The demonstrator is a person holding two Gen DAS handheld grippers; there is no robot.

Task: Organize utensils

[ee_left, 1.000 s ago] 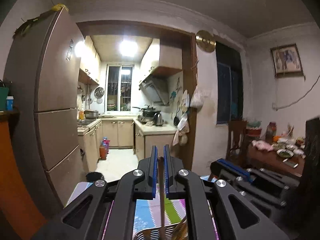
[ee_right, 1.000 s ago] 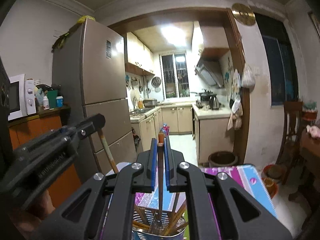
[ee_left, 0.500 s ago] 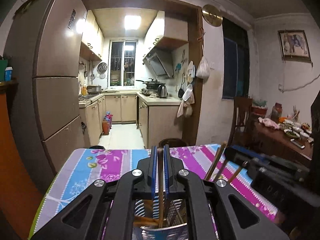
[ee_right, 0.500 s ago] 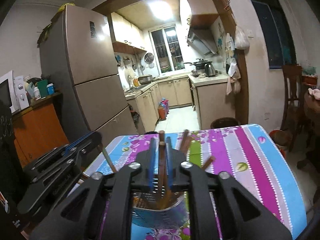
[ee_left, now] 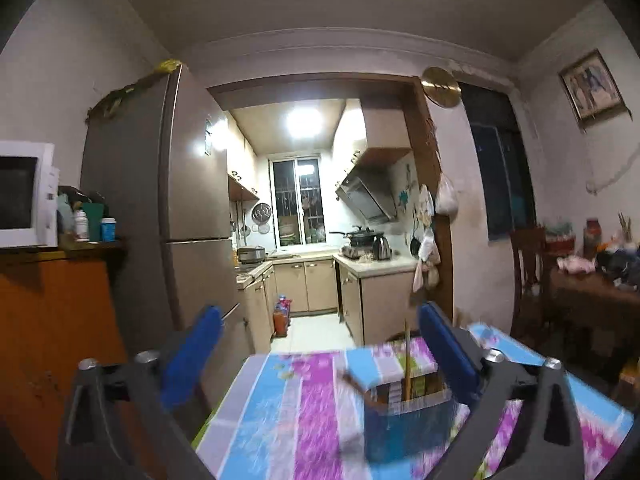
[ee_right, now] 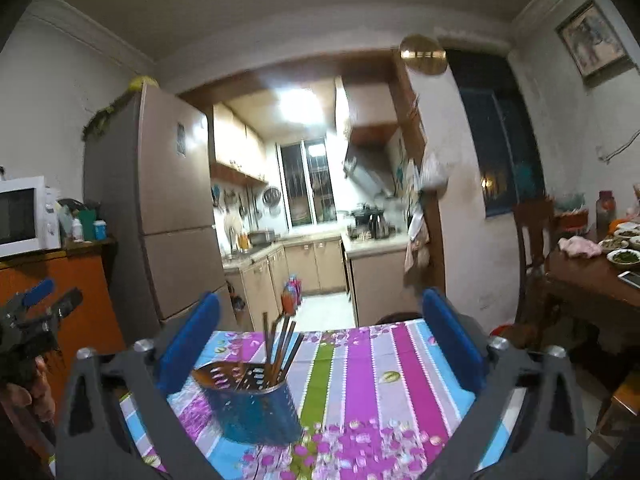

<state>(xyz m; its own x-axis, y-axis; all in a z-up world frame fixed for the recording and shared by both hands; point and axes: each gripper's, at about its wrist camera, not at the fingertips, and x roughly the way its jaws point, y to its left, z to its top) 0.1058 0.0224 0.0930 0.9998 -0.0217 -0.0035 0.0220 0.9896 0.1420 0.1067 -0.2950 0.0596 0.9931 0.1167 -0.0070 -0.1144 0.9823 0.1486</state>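
Your right gripper (ee_right: 320, 344) stands wide, its blue pads (ee_right: 192, 344) far apart with nothing pressed between them; the jaws have just been opening. The utensil holder (ee_right: 256, 404), a perforated metal cup with a blue lower part, sits low between the two fingers but touches neither pad. A handful of chopsticks (ee_right: 280, 344) stands in it, leaning at slightly different angles. The holder rests on the table (ee_right: 400, 380), on a cloth striped in purple, blue and green with a flower print.

Your left gripper (ee_left: 316, 352) is released too, its blue pads (ee_left: 192, 356) spread to the edges of the view and gripping nothing; its jaws have also just been opening. In the left wrist view the holder (ee_left: 404, 428) is heavily blurred and lies toward the right finger, with one chopstick (ee_left: 406, 360) upright in it. From the right wrist view, you can see the left gripper (ee_right: 36, 308) at the far left edge, beside the table and well apart from the holder, with part of a hand (ee_right: 28, 396) below it.

Beyond the table stand a fridge (ee_right: 168, 200), a microwave (ee_right: 24, 216) on an orange cabinet (ee_right: 60, 280), and a lit kitchen doorway.
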